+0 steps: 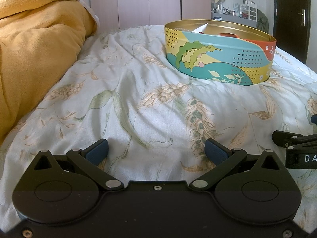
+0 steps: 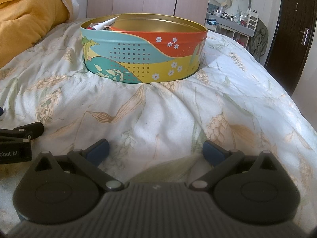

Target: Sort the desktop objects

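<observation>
Two tools point(image 1: 156, 150) point(image 2: 156, 150) wide before tin point(image 1: 220, 53)

Home bedroom. Bed point(image 1: 138, 103) covered with pale leaf-and-wheat print quilt, bunched yellow blanket point(image 1: 37, 45) piled at left. Pinkish wardrobe doors point(image 1: 150, 2) with metal handles along back wall. Dark wooden door point(image 2: 295, 29) with lever handle at right. Cluttered shelf unit point(image 2: 233, 24) with small plastic drawers, bottles and toiletries in far corner. Round decorated tin point(image 2: 142, 53) sitting on the quilt, daylight falling across the bedding
</observation>
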